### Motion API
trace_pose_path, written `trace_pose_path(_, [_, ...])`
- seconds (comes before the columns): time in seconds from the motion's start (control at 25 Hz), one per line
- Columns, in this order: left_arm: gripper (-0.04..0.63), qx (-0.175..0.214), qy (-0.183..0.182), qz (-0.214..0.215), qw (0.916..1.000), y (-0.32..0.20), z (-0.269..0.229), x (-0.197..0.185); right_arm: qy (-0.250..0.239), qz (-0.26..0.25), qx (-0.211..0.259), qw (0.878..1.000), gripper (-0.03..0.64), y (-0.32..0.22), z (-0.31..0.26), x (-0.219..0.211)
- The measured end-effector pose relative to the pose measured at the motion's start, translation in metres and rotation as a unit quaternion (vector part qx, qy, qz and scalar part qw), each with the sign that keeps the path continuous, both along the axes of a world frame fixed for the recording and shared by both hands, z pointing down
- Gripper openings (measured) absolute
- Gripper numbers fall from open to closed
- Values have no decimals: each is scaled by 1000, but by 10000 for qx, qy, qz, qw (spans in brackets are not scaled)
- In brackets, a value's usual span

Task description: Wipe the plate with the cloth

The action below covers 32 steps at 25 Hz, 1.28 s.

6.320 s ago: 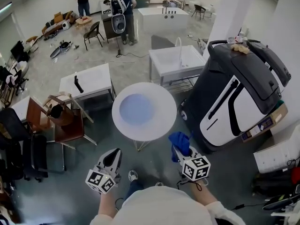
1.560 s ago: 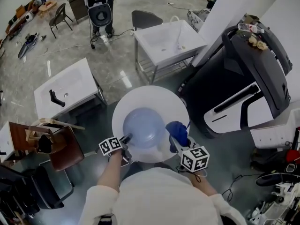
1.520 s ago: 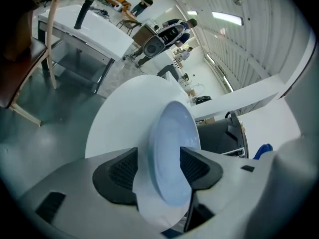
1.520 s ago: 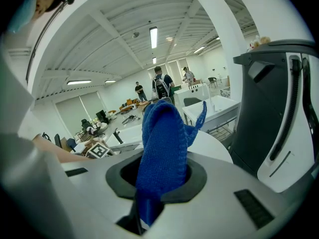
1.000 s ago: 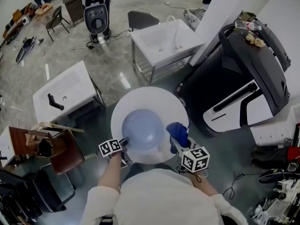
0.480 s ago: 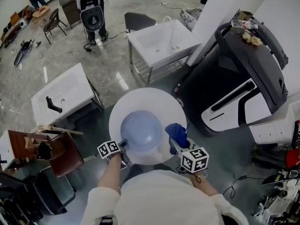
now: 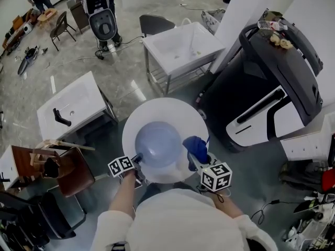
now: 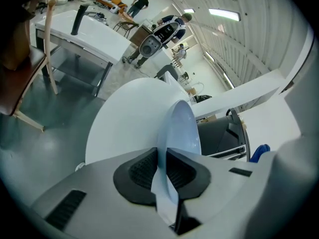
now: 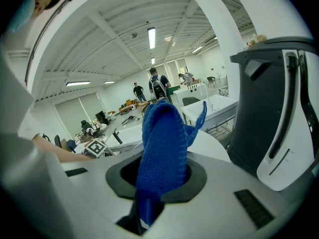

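A pale blue plate (image 7: 158, 143) lies on a round white table (image 7: 194, 120). My left gripper (image 7: 139, 158) is at the plate's near left rim. In the left gripper view the plate (image 8: 180, 126) runs edge-on between the black pads; the left gripper (image 8: 162, 169) has just been closing and is shut on that rim. My right gripper (image 7: 198, 158) is just right of the plate, shut on a bunched blue knitted cloth (image 7: 196, 146). In the right gripper view the cloth (image 9: 163, 141) stands up out of the right gripper (image 9: 160, 177). The cloth is beside the plate; I cannot tell whether they touch.
A large black and white machine (image 7: 269, 82) stands close on the right. White sink units stand behind the table (image 7: 180, 45) and to the left (image 7: 77, 101). A wooden chair (image 7: 55, 161) is at the near left. People (image 7: 99, 7) stand far back.
Since the earliest frame both grippers have come forward to the table, the left one reaching the plate's rim. Over the last second the hands barely shift.
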<state>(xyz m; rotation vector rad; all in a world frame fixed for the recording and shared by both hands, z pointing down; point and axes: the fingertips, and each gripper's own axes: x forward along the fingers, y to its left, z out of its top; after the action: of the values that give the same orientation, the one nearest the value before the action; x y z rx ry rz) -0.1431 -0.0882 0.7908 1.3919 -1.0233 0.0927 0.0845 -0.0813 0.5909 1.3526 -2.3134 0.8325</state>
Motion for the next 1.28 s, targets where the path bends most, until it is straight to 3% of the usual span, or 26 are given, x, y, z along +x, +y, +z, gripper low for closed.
trace_pose_path(0.2, [58,311,217,16,9993,-10,-32,7,-50,-48,162,9998,84,-10,-9,-2])
trace_pose_path(0.44, [58,821,160,278,9961,-20,-82,23,-68,-109,429,9990,84,-26,-21,-3])
trace_pose_path(0.92, [58,1583,358,352,9861,-5,-163,56,131,-276,761,9966,84,-34,-31,-10])
trace_pose_path(1.08, [59,1767,308,439,9828,-3,-179,63,421,-316,858,9949,85,-42,-33,-9])
trace_pose_path(1.28, [58,2010,158,543,9780,-2,-190,67,1333,-623,837,9856,84,-55,-26,-17])
